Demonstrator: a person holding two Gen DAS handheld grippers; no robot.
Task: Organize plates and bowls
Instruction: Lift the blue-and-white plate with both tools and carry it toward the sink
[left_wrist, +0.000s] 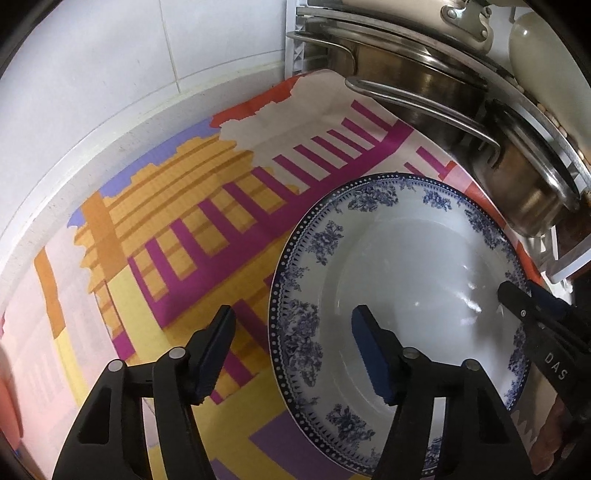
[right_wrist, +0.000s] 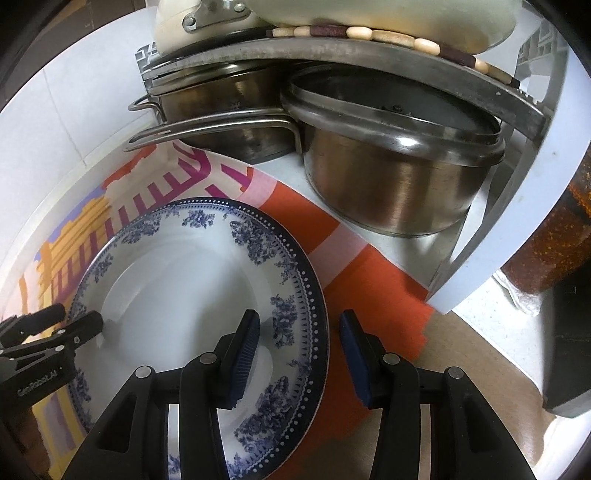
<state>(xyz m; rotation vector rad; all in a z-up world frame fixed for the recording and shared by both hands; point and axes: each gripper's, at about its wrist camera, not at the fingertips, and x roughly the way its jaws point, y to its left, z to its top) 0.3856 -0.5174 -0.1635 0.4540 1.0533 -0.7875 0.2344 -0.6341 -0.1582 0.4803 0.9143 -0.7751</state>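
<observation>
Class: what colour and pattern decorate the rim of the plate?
The plate is white, its rim banded with blue floral clusters and a dotted dark-blue edge; the right wrist view shows it best.

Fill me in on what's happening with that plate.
A person works two hand-held grippers around a blue-and-white floral plate lying on a colourful patterned cloth, beside steel pots under a rack. The left hand-held gripper straddles the plate's left rim and the right hand-held gripper straddles its right rim, one finger of each over the plate. Neither visibly pinches the rim yet; the plate lies flat.

Plate (left_wrist: 406, 273) near rim cut off by frame edge; right gripper (left_wrist: 517, 295) contact with it perhaps unclear.
</observation>
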